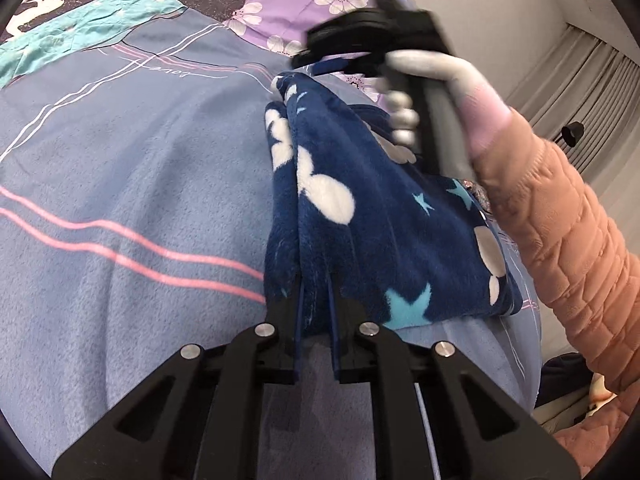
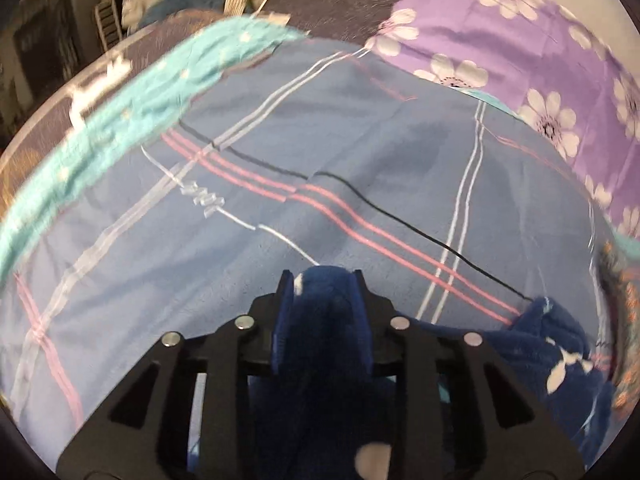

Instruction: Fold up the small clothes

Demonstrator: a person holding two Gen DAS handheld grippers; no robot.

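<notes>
Your left gripper (image 1: 316, 292) has its two fingers drawn close together on a fold of the navy fleece garment (image 1: 360, 216), the fabric pinched between the blue pads at the near edge of the cloth. From that grip the garment runs away from you toward the far right, draped in soft folds with white rounded shapes and light blue stars on it, and its right side lies on the blue striped bedsheet (image 1: 120, 184).

At the far end of the garment, your right gripper (image 1: 320, 58) meets the cloth, seen from the side in the left wrist view and blurred. Your right hand (image 1: 460, 92), in a pale glove, wraps the handle, and a peach quilted sleeve (image 1: 560, 232) comes in from the right.

In the right wrist view the right gripper (image 2: 320, 284) is likewise nearly closed, with a thick wad of the navy fleece garment (image 2: 320, 320) clamped between its fingers and bunching toward the camera. More of the same fleece lies at the near right on the blue striped bedsheet (image 2: 280, 152).

Pink, white and black lines cross the sheet. Along its far left edge lies a turquoise cloth (image 2: 132, 96), and to the far right a purple flowered cloth (image 2: 520, 40) overlaps the sheet. The garment sits right of centre on the bed, held at both ends.
</notes>
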